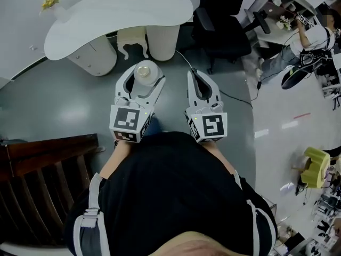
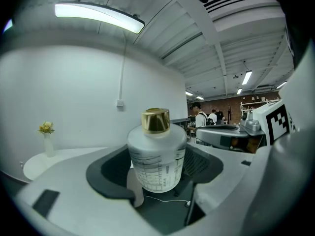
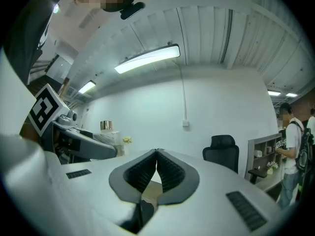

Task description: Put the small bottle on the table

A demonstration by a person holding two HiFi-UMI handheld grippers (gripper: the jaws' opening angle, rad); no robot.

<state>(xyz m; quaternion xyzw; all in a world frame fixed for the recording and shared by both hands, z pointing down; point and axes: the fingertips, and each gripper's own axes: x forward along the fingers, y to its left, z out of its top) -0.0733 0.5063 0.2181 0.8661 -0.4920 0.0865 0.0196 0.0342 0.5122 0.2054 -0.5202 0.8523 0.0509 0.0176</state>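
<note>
A small white bottle [image 1: 144, 71] with a gold cap stands upright between the jaws of my left gripper [image 1: 143, 76], held above the grey floor. In the left gripper view the bottle [image 2: 156, 156] fills the gap and both dark pads [image 2: 112, 173] bear on its sides; the left gripper [image 2: 157, 163] is shut on it. My right gripper [image 1: 200, 84] is beside it on the right, shut with nothing in it; its ribbed pads [image 3: 170, 173] meet at the tips. The curved white table [image 1: 117, 12] lies ahead, beyond both grippers.
A white vase with a yellow flower [image 1: 50, 1] stands at the table's left end. A black office chair [image 1: 221, 31] sits right of the table. Dark wooden furniture [image 1: 48, 164] is at my lower left. A cable [image 1: 234, 96] runs over the floor. People stand at shelves [image 1: 311, 31] far right.
</note>
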